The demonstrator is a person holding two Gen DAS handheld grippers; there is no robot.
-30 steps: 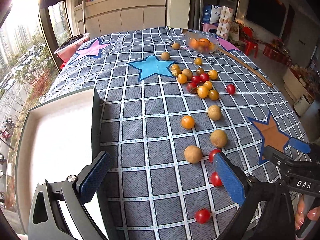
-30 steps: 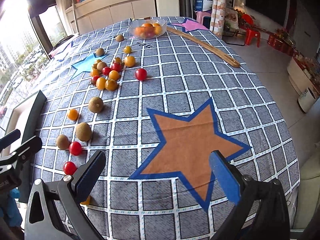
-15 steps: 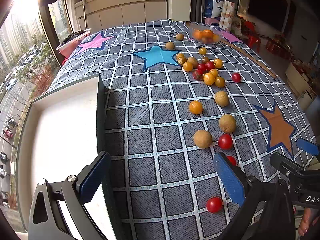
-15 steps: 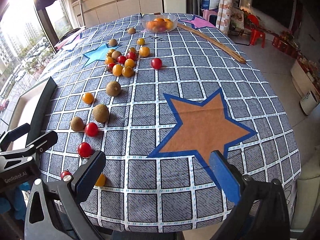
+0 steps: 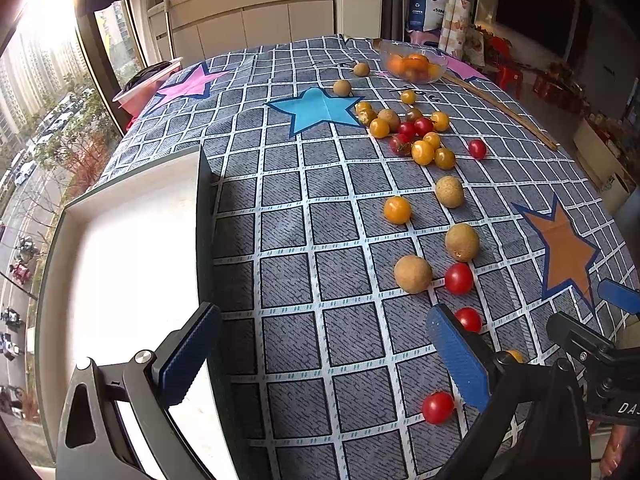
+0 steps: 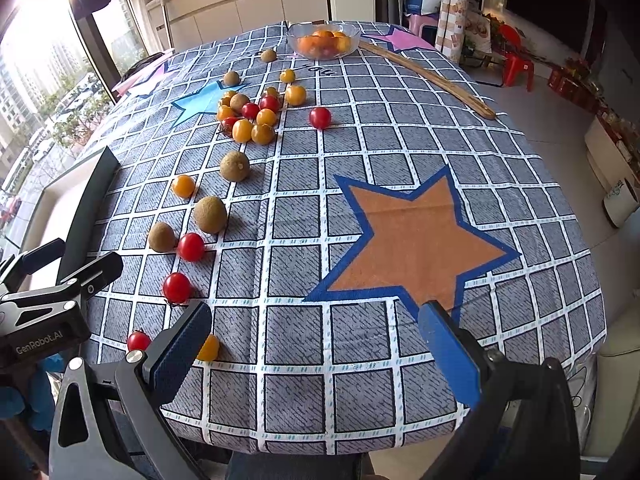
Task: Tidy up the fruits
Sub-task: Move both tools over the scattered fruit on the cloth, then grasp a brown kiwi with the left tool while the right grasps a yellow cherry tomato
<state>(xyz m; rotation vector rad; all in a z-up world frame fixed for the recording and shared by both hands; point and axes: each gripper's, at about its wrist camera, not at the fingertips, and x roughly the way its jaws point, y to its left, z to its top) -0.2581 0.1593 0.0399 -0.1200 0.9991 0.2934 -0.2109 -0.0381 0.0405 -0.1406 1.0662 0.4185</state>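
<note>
A: Left wrist view first. What's there?

B: The left gripper [image 5: 324, 352] is spread wide with nothing in it, over a checked tablecloth [image 5: 288, 200]. A white tray [image 5: 120, 264] sits to its left. Fruits lie scattered ahead: a red tomato [image 5: 437, 407] by the right finger, brown round fruits [image 5: 413, 274], and a clustered heap [image 5: 416, 132] farther off. A glass bowl [image 5: 414, 66] of oranges stands at the far end.

A: And the right wrist view?

B: The right gripper [image 6: 316, 354] is also wide open and empty, above an orange star [image 6: 412, 236]. A yellow tomato [image 6: 209, 348] sits just beside its left finger. The other gripper's body stands at the left, and a wooden stick [image 6: 432, 80] lies beyond.
</note>
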